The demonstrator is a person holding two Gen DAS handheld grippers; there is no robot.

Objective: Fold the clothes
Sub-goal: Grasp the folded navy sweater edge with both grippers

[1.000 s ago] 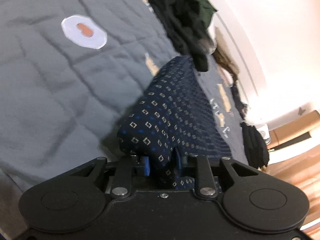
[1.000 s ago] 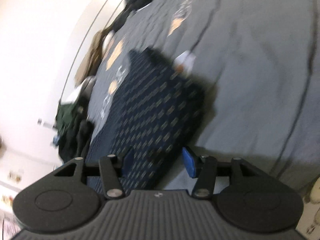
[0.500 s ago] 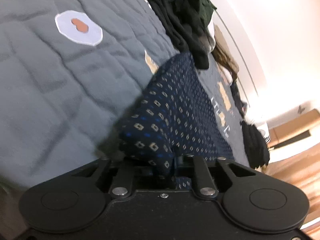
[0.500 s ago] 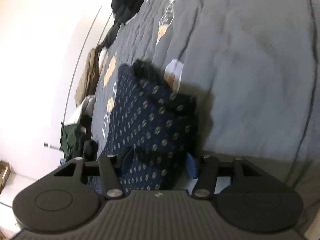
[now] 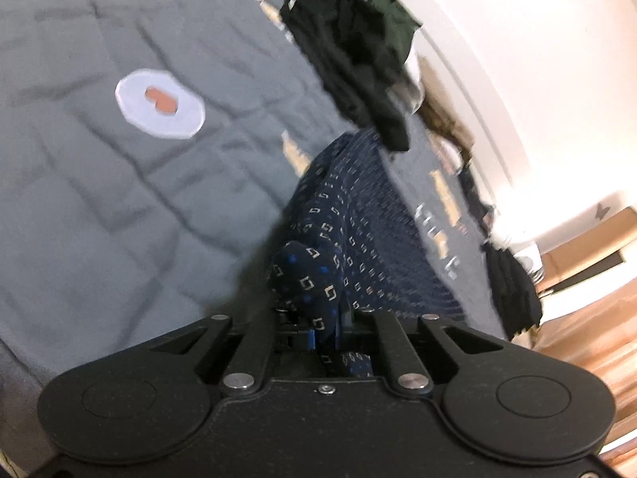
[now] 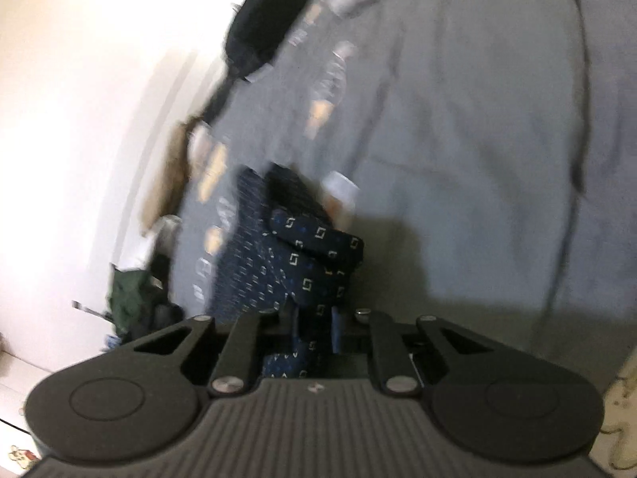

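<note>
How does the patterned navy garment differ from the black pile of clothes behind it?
The navy garment carries small pale square and blue dot prints; the black pile is plain and dark. The navy garment stretches out towards the grippers, with the left gripper and right gripper both clamped on bunched folds of it; the black pile sits crumpled in a heap, touched by neither. Both lie on the grey quilt.

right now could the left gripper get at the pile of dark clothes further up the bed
Probably not as things stand. The left gripper has its fingers shut on the navy patterned garment, and the dark clothes pile lies beyond that garment's far end. It would have to let go first.
</note>
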